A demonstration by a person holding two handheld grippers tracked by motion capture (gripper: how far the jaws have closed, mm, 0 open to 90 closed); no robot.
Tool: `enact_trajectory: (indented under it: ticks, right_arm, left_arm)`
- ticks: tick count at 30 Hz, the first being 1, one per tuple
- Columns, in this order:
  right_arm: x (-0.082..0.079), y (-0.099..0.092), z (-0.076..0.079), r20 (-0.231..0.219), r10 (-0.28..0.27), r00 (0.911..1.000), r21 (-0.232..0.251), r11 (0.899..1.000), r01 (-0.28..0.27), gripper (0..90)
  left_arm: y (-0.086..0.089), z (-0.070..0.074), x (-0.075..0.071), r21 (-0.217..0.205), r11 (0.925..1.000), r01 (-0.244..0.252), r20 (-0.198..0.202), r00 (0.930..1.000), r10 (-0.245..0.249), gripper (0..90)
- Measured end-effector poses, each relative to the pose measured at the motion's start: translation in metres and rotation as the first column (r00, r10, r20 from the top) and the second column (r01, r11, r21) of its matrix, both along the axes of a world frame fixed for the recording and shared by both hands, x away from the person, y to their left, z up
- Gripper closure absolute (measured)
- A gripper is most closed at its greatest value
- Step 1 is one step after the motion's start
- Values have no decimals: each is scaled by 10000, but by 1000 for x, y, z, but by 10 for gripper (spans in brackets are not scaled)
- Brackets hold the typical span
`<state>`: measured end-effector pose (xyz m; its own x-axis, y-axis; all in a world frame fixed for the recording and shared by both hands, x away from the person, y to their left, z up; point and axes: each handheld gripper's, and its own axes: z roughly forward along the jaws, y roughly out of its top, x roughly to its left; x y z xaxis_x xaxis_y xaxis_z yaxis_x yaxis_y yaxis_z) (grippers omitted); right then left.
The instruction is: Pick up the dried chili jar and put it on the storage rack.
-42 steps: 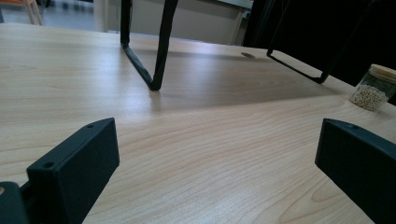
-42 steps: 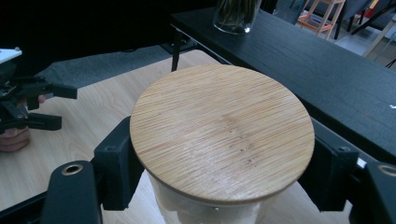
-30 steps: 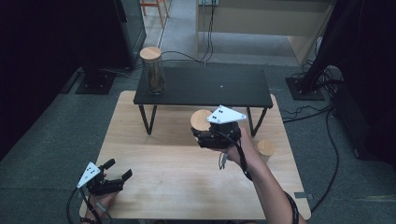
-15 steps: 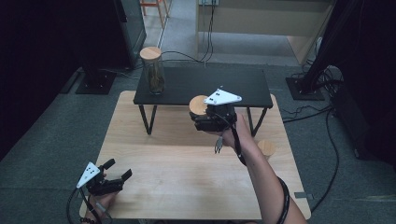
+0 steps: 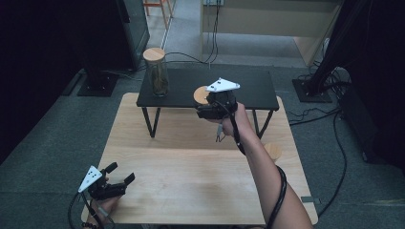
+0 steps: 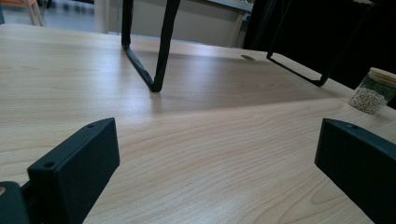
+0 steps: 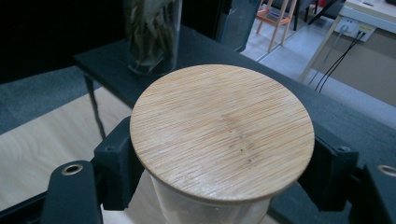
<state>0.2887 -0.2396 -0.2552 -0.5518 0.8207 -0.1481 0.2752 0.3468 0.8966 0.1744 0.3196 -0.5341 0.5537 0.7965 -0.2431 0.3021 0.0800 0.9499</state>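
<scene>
Right hand-held gripper (image 5: 206,106) clamps a bamboo-lidded jar (image 7: 222,135) upright, lid up, above the black shelf (image 5: 253,88)

No text, label, brand, number or sign can be read anywhere in these views.
</scene>
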Motion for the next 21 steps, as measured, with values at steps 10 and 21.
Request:
enact_trajectory:
  ticks: [10, 21]
  right_arm:
    - [27, 8, -2, -135, -552, 9984, 231, 9982, 555, 258]
    - [50, 11, -2, -297, -847, 9960, 284, 9959, 855, 257]
  left_arm:
    - [-1, 1, 0, 49, 10000, -28, -39, 10000, 28, 0]
    - [-1, 2, 1, 109, 9999, 25, -86, 10000, -24, 0]
